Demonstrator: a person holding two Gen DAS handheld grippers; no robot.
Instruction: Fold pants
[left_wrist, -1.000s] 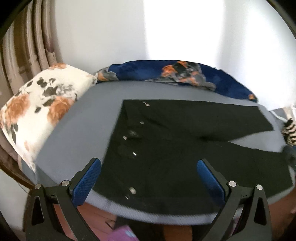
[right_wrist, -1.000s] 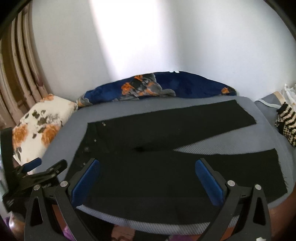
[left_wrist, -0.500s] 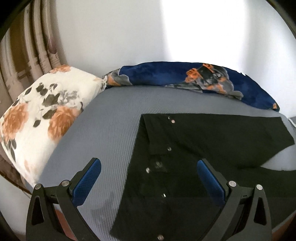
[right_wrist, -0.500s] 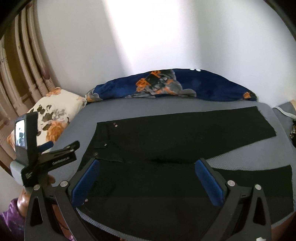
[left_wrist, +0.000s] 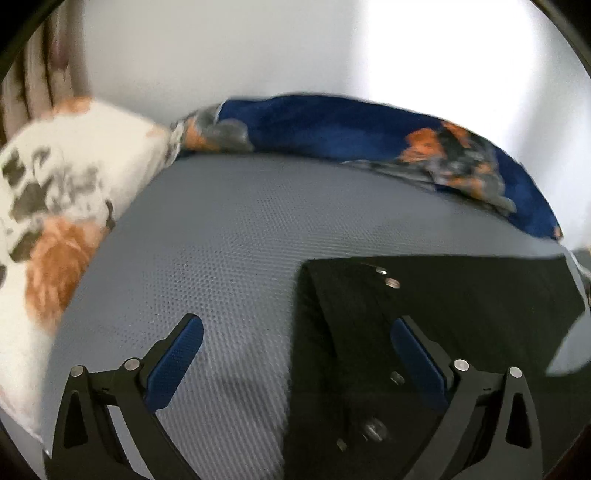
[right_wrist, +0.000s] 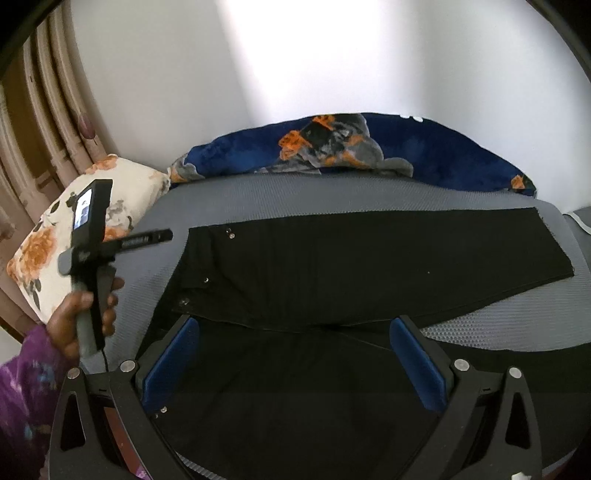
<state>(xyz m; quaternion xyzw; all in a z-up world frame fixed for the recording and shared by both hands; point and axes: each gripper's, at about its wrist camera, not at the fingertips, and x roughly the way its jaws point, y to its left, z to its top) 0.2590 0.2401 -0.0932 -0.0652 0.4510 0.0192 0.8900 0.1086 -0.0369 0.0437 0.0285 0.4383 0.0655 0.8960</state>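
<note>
Pants (right_wrist: 332, 280) flat on bed (left_wrist: 221, 229) | left tongs (left_wrist: 295, 347) apart | right tongs (right_wrist: 293, 345) apart

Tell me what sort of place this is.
Most likely a bedroom. Black pants lie spread flat on a grey textured mattress, with a white pillow printed with orange flowers at one end, a dark blue floral blanket bunched along a plain white wall, and a pinkish curtain beside it.

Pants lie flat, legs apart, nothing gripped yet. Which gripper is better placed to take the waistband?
Left, probably. The left gripper is open and straddles the waistband edge of the pants. The right gripper, also open, sits over the crotch.
</note>
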